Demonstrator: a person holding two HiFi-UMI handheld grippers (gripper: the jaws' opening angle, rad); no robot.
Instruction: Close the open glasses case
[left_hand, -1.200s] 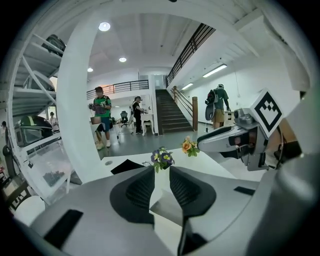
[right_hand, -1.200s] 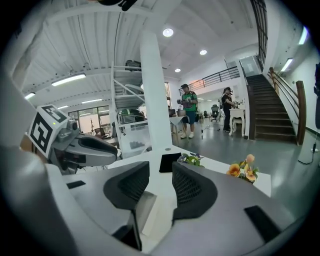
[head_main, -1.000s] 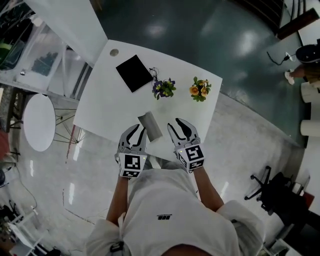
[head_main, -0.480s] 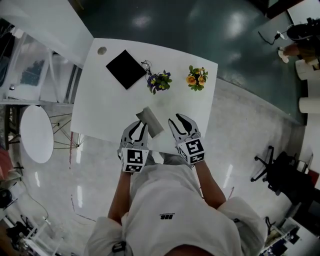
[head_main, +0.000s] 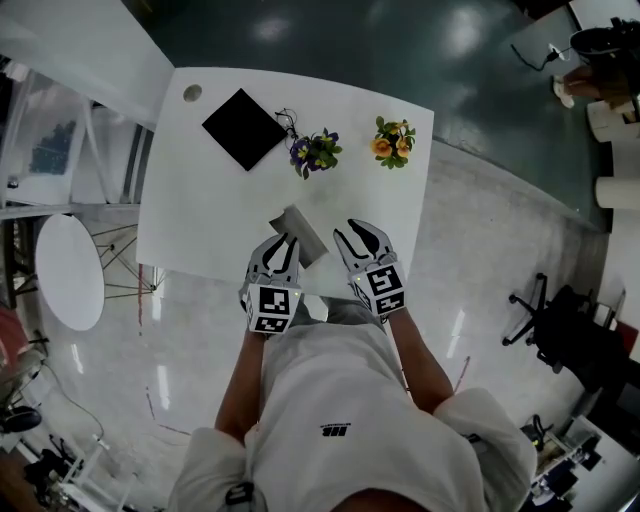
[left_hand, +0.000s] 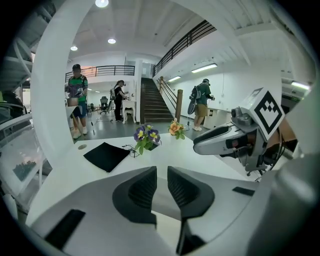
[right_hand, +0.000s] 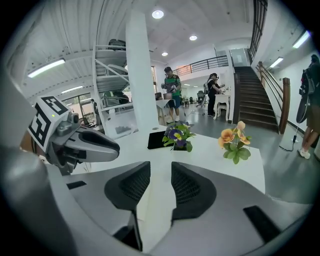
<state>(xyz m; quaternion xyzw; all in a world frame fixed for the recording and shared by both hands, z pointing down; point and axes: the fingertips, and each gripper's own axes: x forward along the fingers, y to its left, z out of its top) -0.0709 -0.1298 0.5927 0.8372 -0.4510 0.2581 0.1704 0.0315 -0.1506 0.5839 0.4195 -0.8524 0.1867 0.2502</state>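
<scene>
Closing emptily: right gripper (right_hand: 160, 175); narrow: left gripper (left_hand: 161, 177); head view plainly shows glasses case (head_main: 298, 234).

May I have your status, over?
Left tool narrowly open, empty. Right tool likewise, jaws just closing. Glasses case on table by left tool. Nothing in the way.

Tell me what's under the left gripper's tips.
The grey glasses case lies on the white table there, its near end covered by the left gripper; whether anything is inside can't be seen.
</scene>
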